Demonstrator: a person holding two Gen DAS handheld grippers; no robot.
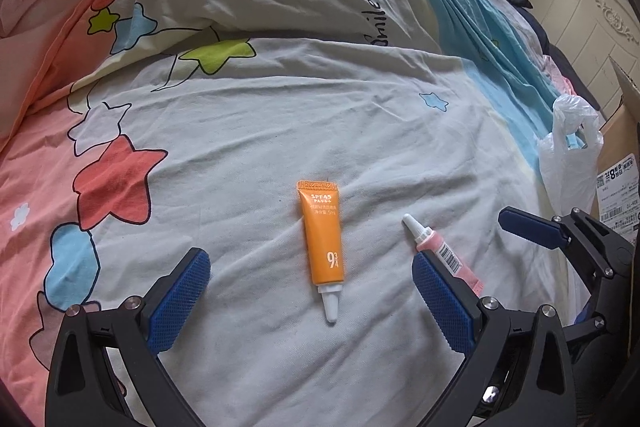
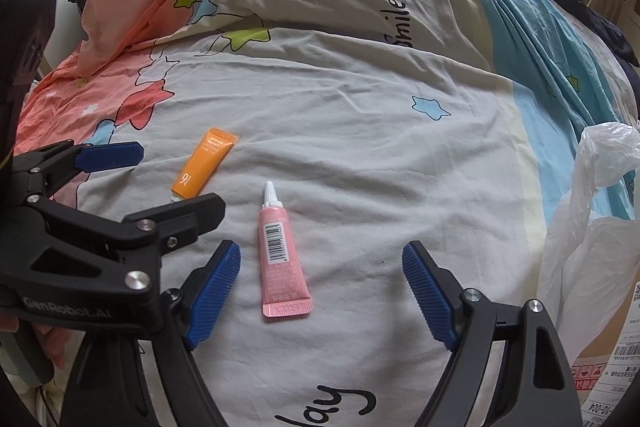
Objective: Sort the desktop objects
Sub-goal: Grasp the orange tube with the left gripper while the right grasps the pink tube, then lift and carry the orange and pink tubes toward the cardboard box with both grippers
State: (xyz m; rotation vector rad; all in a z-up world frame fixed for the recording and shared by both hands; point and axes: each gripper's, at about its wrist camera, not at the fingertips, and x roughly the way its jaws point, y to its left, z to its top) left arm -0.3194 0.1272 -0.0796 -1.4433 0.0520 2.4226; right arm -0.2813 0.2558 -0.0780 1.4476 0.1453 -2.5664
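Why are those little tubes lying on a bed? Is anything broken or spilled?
Nothing looks broken or spilled. The small orange tube and the small pink tube with a barcode lie flat, caps on, on the star-patterned quilt. The only oddity: they point opposite ways.

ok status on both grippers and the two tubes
Left gripper open around orange tube. Right gripper open around pink tube. Both tubes flat on quilt, untouched. Nothing blocking.

Bare quilt [image 2: 360, 147] around both tubes; plastic bag [image 2: 592, 227] crowds right.
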